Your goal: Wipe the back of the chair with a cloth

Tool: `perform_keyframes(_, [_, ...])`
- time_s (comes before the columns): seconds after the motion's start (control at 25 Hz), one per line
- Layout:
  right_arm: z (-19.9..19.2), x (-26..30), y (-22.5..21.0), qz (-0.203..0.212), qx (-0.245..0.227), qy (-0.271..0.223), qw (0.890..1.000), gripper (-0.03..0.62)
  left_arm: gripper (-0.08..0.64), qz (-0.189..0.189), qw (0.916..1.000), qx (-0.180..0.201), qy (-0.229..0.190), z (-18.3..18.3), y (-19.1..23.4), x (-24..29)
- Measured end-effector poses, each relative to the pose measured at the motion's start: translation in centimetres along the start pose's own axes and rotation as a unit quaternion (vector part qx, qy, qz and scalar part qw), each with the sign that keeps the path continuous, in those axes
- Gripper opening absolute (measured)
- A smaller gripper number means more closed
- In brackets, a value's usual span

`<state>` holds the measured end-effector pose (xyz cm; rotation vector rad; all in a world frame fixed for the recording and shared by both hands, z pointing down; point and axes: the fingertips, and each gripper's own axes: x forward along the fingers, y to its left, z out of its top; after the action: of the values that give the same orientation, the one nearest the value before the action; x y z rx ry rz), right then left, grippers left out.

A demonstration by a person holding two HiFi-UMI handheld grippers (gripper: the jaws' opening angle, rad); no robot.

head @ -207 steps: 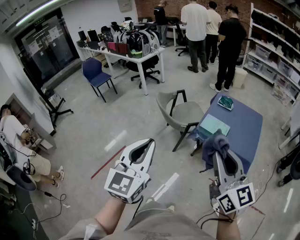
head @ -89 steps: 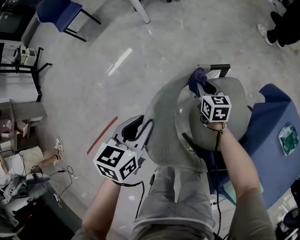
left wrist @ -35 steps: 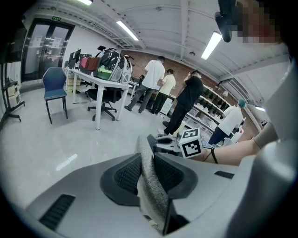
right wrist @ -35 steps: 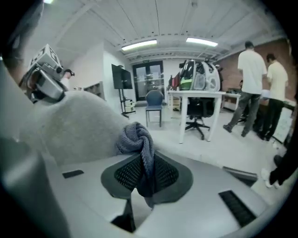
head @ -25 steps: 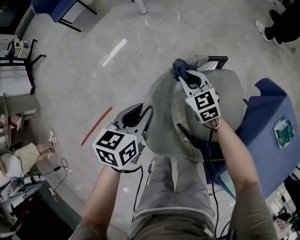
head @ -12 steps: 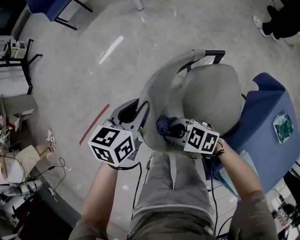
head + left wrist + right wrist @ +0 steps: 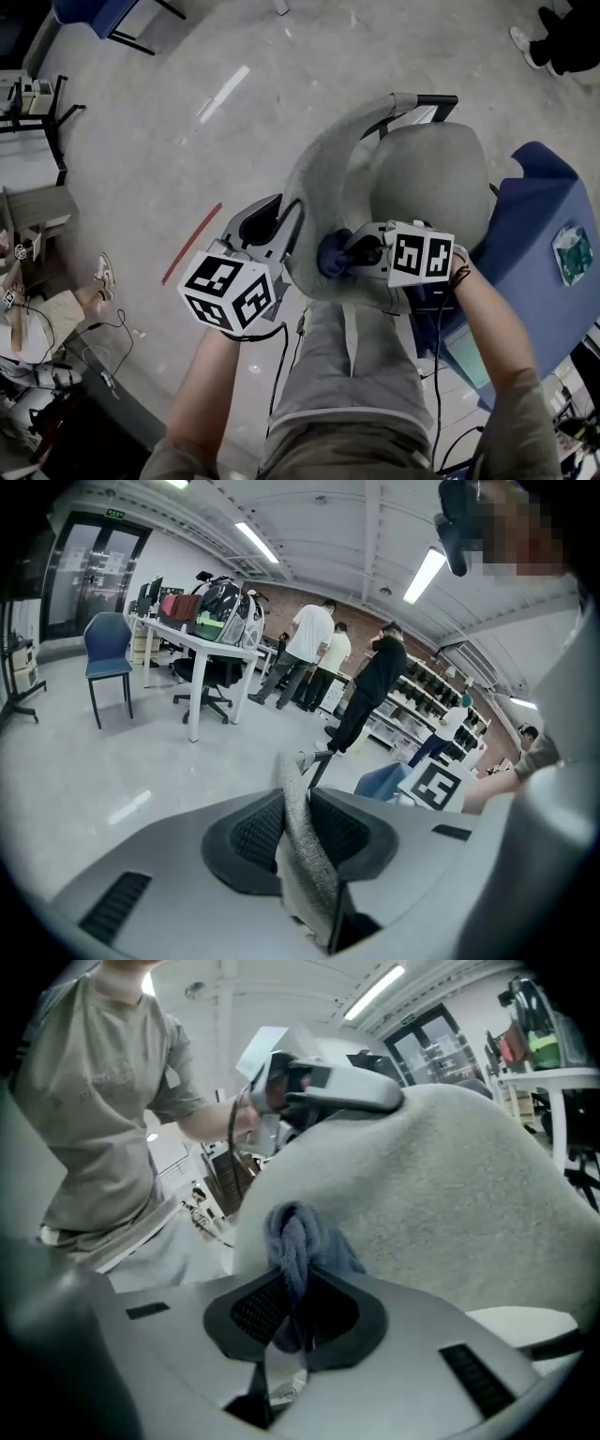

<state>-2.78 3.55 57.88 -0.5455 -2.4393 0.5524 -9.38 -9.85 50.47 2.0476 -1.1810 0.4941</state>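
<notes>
— Where's the blue cloth [image 7: 330,259]?
— Clamped in the right gripper [image 7: 349,255] fingers, pressed on the chair backrest [image 7: 323,169], eight o'clock from the seat [image 7: 431,187]. Left gripper [image 7: 284,223] fingers clench the backrest's edge.

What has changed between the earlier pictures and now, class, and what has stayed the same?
The right gripper, shut on the blue cloth, swept from the far end of the chair back along it toward the person, ending near the left gripper. The left gripper stayed clamped on the chair back's edge.
</notes>
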Motion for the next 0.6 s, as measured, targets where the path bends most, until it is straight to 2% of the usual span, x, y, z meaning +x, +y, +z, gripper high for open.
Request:
perform_keyframes(0.08, [0.6,-0.5,-3.6,-0.04,0.034,-0.037,0.998,0.066,0.101,0.007,1.0,0.005,-0.001,-0.1,0.0,0.0])
perform_keyframes(0.2, [2.5,-1.7,-8.4,-0.111,0.066,-0.1,0.987,0.065,0.1,0.011,0.9999,0.001,-0.009,-0.1,0.0,-0.3])
perform_keyframes(0.4, [4.0,-4.4,-13.1,-0.183,0.09,-0.135,0.97,0.064,0.1,0.002,0.9999,-0.006,-0.013,0.0,-0.1,-0.6])
perform_keyframes(0.48, [3.9,-6.8,-15.4,-0.231,0.112,-0.161,0.953,0.064,0.1,-0.003,0.9999,-0.009,-0.011,-0.1,-0.1,-0.5])
perform_keyframes(0.52, [3.9,-8.4,-16.7,-0.262,0.124,-0.177,0.941,0.064,0.1,-0.005,0.9999,-0.011,-0.011,-0.1,0.0,-0.4])
perform_keyframes(0.6, [3.7,-11.7,-19.1,-0.323,0.15,-0.216,0.909,0.064,0.1,-0.007,0.9998,-0.012,-0.01,-0.1,0.1,-0.3])
